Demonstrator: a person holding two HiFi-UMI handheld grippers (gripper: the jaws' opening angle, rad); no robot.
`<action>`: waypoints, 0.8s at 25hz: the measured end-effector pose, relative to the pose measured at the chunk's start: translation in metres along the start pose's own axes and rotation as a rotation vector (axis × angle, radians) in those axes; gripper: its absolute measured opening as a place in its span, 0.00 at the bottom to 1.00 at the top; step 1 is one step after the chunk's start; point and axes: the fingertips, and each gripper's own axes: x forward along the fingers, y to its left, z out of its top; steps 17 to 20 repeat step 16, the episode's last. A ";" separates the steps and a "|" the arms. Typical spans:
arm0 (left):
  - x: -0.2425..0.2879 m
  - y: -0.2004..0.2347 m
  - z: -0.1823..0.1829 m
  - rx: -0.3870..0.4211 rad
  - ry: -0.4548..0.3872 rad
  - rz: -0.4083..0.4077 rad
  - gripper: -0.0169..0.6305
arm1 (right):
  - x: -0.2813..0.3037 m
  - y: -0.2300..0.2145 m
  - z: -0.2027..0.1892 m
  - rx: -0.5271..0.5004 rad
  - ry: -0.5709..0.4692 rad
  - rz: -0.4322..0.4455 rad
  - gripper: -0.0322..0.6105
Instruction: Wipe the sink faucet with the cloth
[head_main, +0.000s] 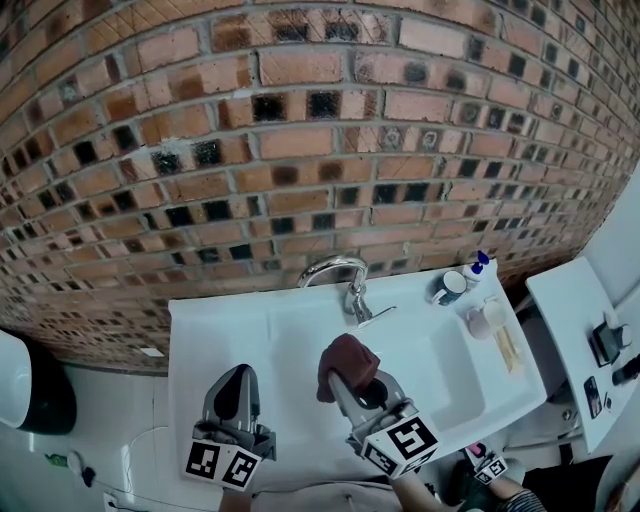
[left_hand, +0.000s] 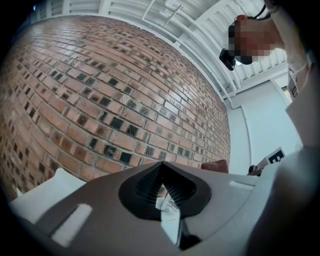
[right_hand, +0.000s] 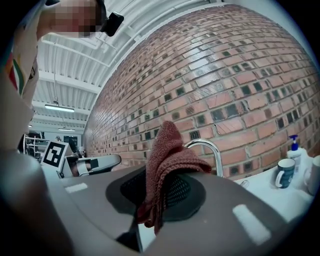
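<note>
A red-brown brick wall fills the far side, and a white sink stands against it. Its curved chrome faucet rises at the far rim, about mid-width. To the right of the faucet, on the sink's far right corner, stand a dark mug and a soap bottle with a blue pump. A pale cup sits nearer on the right rim. A white shelf with small dark items lies further right, cut off by the frame edge; what those items are is hard to make out. The right gripper's tips are covered by the cloth in the head view, and part of the faucet's arc is hidden behind the cloth in the right gripper view. The left gripper hovers over the sink's near left part, jaws pressed together with nothing between them. The right gripper pinches the dark red cloth, which bunches over its tips, near the faucet on its near side, apart from it.
</note>
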 end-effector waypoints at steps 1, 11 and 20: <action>0.000 0.001 0.000 -0.001 0.000 0.001 0.04 | 0.000 0.000 0.000 0.003 -0.001 0.002 0.13; 0.003 0.010 -0.004 -0.016 0.010 0.009 0.04 | 0.004 -0.001 0.002 0.009 0.004 -0.001 0.13; 0.006 0.009 -0.006 -0.019 0.013 0.003 0.04 | 0.005 -0.001 0.001 0.010 0.010 -0.001 0.13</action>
